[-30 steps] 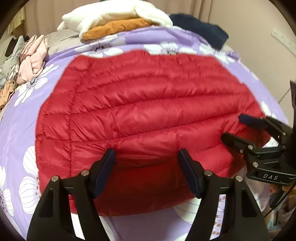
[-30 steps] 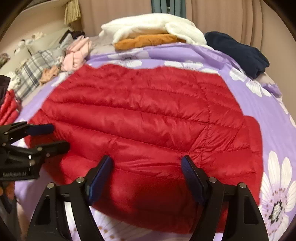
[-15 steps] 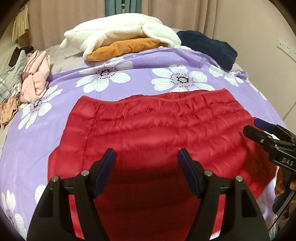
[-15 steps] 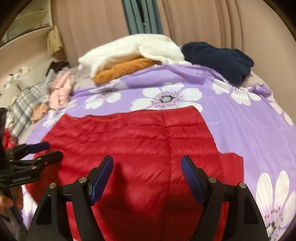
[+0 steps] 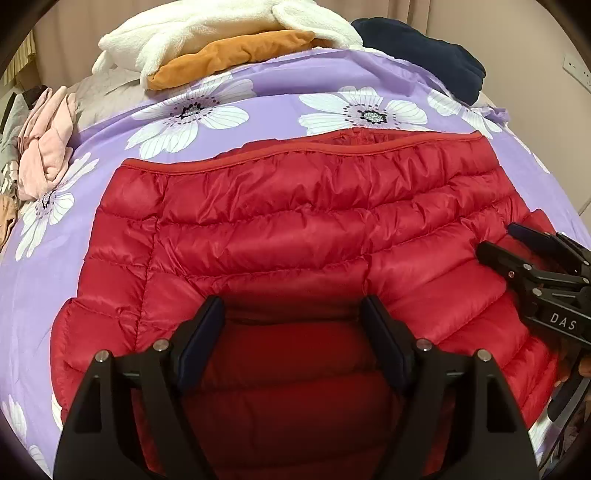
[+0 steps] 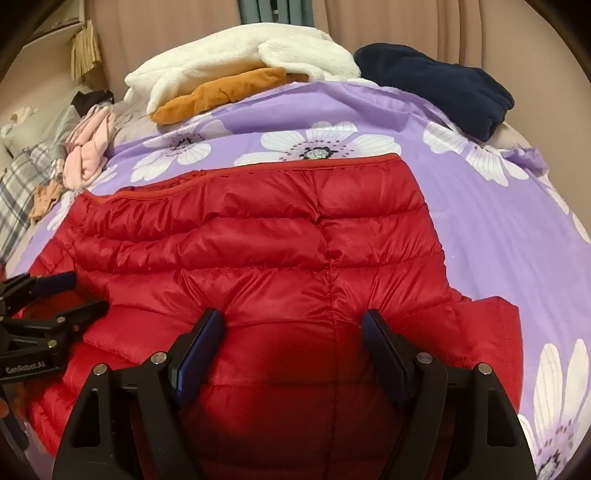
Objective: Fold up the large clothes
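A red quilted puffer jacket (image 5: 295, 221) (image 6: 258, 251) lies flat on a purple bedspread (image 5: 280, 81) with white flowers, its piped hem edge on the far side. My left gripper (image 5: 291, 314) hovers over the jacket's near part. Its jaws are opening, and red fabric shows below the gap with the pads not pressing on it. My right gripper (image 6: 291, 325) stands open over the jacket's near right part, gripping nothing. Each gripper shows in the other's view: the right gripper (image 5: 496, 242) at the right edge, the left gripper (image 6: 86, 291) at the left edge.
At the far end of the bed lie a white fleece (image 5: 207, 29) on an orange garment (image 5: 236, 51), and a navy garment (image 5: 424, 51). Pink clothes (image 5: 44, 140) and a plaid cloth (image 6: 18, 192) sit at the left. The wall is close on the right.
Both grippers have drawn back toward the near edge. The jacket now looks shorter, with bedspread flowers showing beyond its far hem. The left jaws stand slightly wider.
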`<action>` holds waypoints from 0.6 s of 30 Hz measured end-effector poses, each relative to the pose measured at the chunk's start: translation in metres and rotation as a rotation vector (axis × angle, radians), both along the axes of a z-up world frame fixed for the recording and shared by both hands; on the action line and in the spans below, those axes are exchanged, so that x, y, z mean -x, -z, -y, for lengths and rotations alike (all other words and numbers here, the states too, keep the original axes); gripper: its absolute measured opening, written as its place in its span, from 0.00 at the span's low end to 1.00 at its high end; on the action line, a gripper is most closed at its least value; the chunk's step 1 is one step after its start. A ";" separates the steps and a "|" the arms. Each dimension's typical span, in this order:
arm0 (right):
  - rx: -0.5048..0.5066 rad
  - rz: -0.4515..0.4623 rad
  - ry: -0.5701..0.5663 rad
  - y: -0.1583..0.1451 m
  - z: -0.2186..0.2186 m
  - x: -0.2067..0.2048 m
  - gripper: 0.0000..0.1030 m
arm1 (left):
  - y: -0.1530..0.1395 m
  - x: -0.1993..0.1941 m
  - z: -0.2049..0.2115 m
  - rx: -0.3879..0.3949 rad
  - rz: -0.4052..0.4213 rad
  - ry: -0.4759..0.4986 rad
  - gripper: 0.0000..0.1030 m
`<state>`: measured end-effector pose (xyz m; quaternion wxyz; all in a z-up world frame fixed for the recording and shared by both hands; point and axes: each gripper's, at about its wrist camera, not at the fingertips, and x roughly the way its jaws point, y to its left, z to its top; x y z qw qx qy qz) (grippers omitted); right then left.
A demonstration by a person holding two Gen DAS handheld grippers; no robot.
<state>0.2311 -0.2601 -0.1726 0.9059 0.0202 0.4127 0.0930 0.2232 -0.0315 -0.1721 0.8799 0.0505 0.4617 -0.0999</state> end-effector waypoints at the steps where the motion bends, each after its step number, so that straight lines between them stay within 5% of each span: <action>1: -0.001 0.001 0.001 0.000 0.000 -0.001 0.75 | 0.000 0.000 0.000 -0.001 0.001 -0.001 0.75; 7: -0.038 0.008 0.002 -0.007 0.006 0.001 0.76 | -0.009 0.008 -0.005 0.025 0.015 -0.035 0.76; 14: -0.149 0.052 -0.003 -0.036 0.021 0.035 0.76 | -0.045 0.063 -0.045 0.082 0.089 -0.099 0.77; 18: -0.082 0.117 0.000 -0.045 0.019 0.067 0.76 | -0.046 0.101 -0.095 0.106 0.106 -0.226 0.78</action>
